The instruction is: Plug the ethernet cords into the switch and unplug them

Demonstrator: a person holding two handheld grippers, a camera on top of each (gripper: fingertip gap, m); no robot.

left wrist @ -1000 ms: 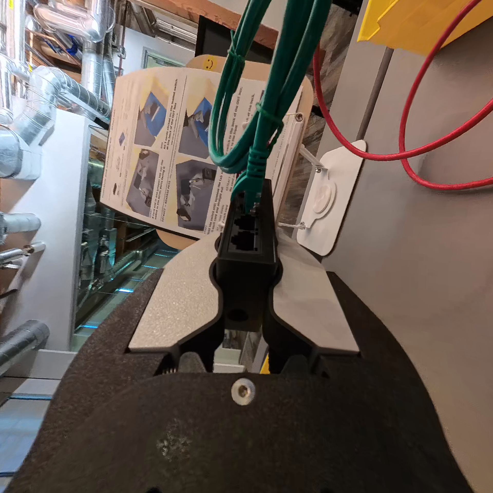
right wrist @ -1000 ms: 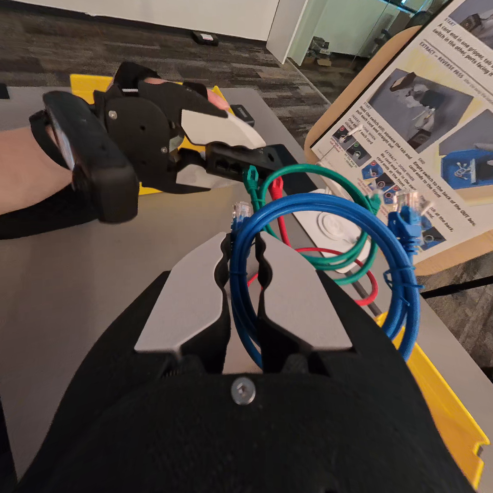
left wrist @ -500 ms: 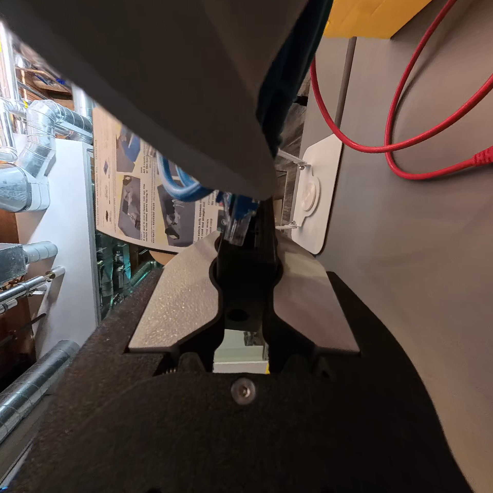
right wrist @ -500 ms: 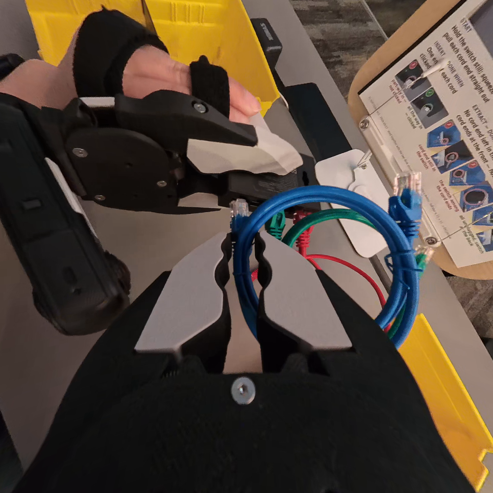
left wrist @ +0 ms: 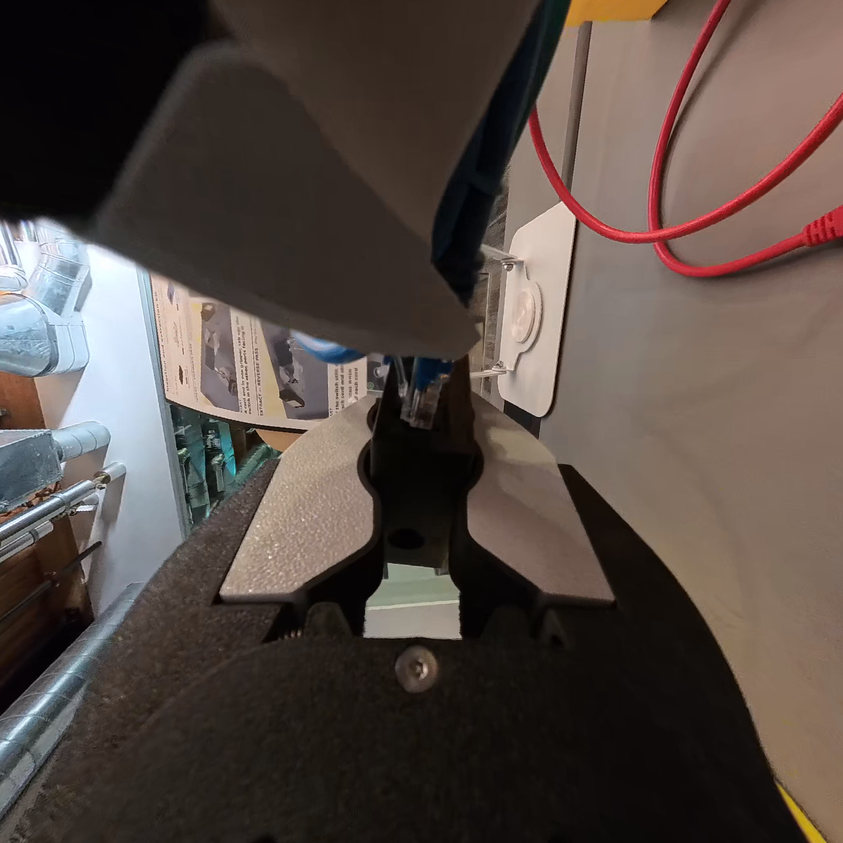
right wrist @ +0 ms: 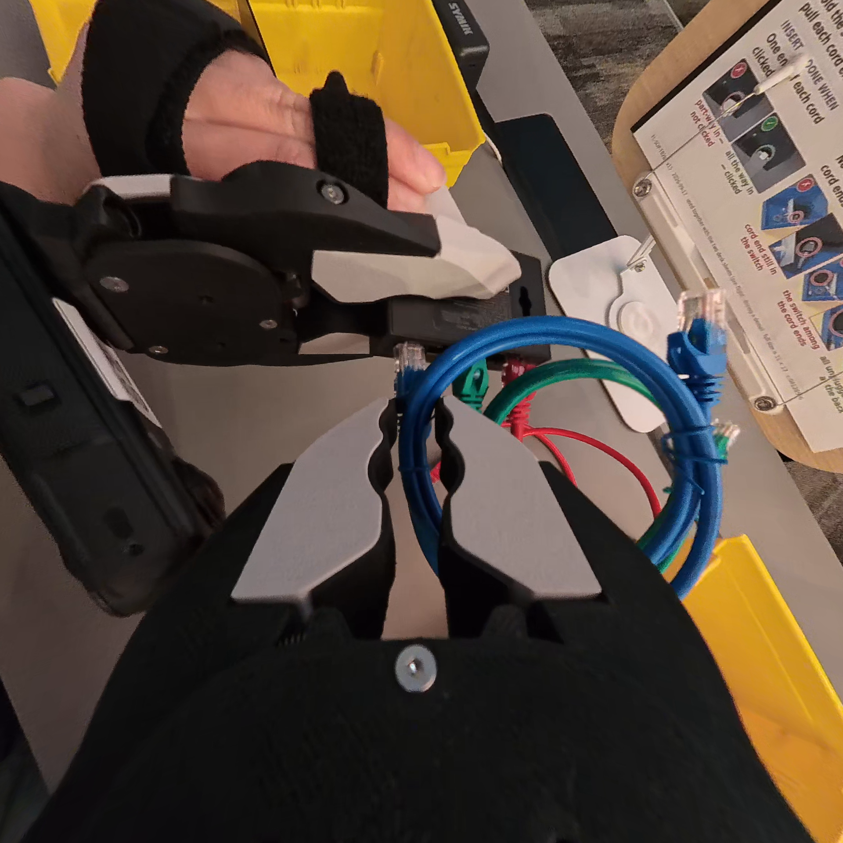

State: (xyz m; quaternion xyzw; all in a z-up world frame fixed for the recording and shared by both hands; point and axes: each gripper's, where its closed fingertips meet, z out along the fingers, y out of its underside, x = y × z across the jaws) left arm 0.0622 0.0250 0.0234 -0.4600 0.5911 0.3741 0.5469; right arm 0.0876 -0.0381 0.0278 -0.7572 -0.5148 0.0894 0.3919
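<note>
My left gripper [left wrist: 422, 413] is shut on the black switch [left wrist: 422, 483], which also shows in the right wrist view [right wrist: 460, 319] with the left gripper's upper finger [right wrist: 410, 273] over it. My right gripper [right wrist: 413, 406] is shut on the blue cord [right wrist: 570, 337] just behind its plug [right wrist: 409, 362]. The plug's clear tip [left wrist: 418, 403] is at the switch's port face; I cannot tell if it is seated. A green plug [right wrist: 474, 381] and a red plug [right wrist: 517, 369] sit in neighbouring ports. The right gripper's finger [left wrist: 283, 196] fills the upper left wrist view.
The blue coil's free plug [right wrist: 698, 328] hangs at the right. The red cord [left wrist: 679, 191] lies on the grey table [right wrist: 255, 410]. Yellow bins stand behind [right wrist: 365, 68] and at the right [right wrist: 775, 661]. A white plate [right wrist: 606, 319] and an instruction sheet [right wrist: 752, 205] stand beyond. Tip to tip, the grippers are about 7 centimetres apart.
My right gripper has carried the blue plug up to the switch's ports and now blocks the green cord in the left wrist view. The left gripper keeps hold of the switch.
</note>
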